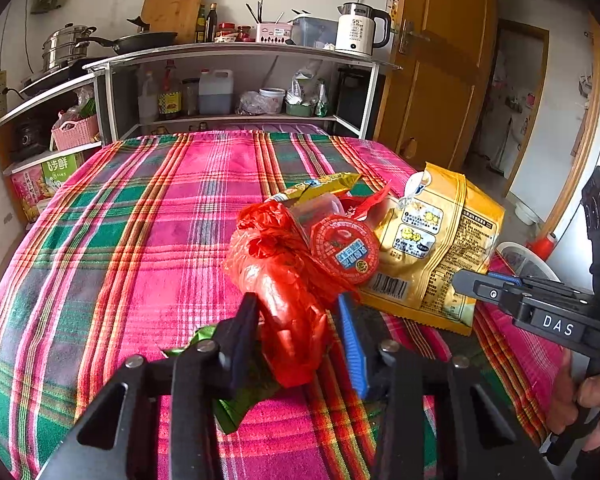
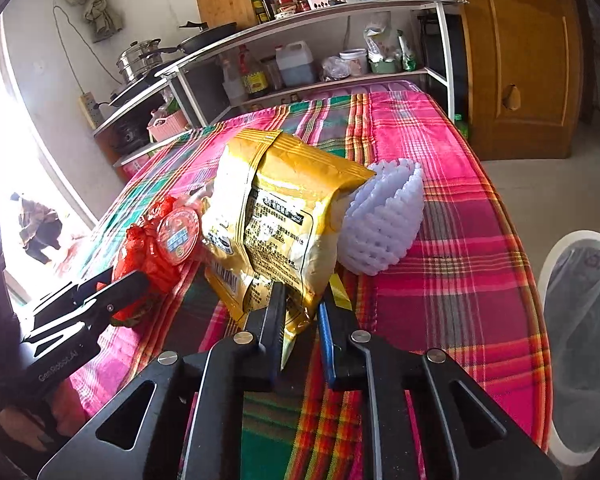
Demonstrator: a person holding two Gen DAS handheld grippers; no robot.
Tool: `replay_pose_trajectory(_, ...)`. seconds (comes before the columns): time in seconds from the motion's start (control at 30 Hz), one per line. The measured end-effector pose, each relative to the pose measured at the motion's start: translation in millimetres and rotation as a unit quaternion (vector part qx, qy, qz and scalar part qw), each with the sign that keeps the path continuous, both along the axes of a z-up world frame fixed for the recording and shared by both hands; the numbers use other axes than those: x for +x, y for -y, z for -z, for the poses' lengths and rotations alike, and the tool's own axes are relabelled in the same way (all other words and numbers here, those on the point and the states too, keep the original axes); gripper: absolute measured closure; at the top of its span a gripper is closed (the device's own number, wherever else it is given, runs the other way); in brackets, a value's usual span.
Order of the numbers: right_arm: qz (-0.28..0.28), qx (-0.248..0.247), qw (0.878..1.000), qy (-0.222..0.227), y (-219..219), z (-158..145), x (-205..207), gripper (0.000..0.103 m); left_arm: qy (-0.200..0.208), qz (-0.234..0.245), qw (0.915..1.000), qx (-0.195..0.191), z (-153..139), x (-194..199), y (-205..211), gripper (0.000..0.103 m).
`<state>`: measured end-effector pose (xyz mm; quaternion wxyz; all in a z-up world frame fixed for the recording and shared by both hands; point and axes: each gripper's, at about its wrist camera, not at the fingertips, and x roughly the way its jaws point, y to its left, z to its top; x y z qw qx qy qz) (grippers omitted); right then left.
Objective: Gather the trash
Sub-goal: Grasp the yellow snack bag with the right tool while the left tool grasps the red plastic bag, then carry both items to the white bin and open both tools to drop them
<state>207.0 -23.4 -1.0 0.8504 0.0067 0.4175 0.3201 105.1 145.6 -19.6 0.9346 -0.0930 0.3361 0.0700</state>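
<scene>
Item: trash pile on the plaid-covered worktop (image 1: pixel 140 208), centre-right of the left wrist view. Your left tongs (image 1: pixel 300 336) had closed on the crumpled red plastic bag (image 1: pixel 288 304); its long axis ran from the tongs up and away toward the frame centre. Your right tongs (image 2: pixel 300 316) had pinched the lower corner of the gold snack bag (image 2: pixel 284 216), which stood nearly upright, its long axis vertical and its printed back toward the camera.

Progress: early, by my reading. Both pieces were gripped but neither had reached the white bin (image 2: pixel 580 320) at the right edge of the right wrist view.

Remaining on the cloth: a red-lidded cup (image 1: pixel 344 252) touching the bag, a yellow-green wrapper (image 1: pixel 324 186) behind it, a green wrapper (image 1: pixel 236 400) beneath the left tongs, and white foam fruit netting (image 2: pixel 384 216) beside the gold bag.
</scene>
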Motion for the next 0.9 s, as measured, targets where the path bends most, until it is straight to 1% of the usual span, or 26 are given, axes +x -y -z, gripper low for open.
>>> replay_pose_trajectory(0.07, -0.001, 0.006, 1.0, 0.002, 2.6, -2.7, -3.4, 0.092, 0.001, -0.002, 1.0, -0.001, -0.8, -1.7, -0.6, 0.071)
replay_pose_trajectory(0.2, -0.007, 0.011, 1.0, 0.005, 5.7, -5.0, -10.5, 0.094, 0.012, -0.009, 0.9999, -0.006, -6.0, -10.0, -1.3, 0.079)
replay_pose_trajectory(0.3, -0.009, 0.019, 1.0, 0.007, 10.3, -9.0, -16.9, 0.096, 0.023, -0.012, 0.9996, -0.01, -12.2, -16.9, -0.6, 0.081)
replay_pose_trajectory(0.63, -0.005, 0.042, 0.999, 0.022, 29.3, -28.9, -38.5, 0.097, 0.057, -0.009, 0.9983, -0.009, -36.6, -41.2, 13.5, 0.083)
replay_pose_trajectory(0.9, 0.02, 0.059, 0.997, 0.035, 60.3, -44.5, -50.5, 0.097, 0.082, 0.015, 0.9965, -0.009, -56.1, -45.4, 35.2, 0.083)
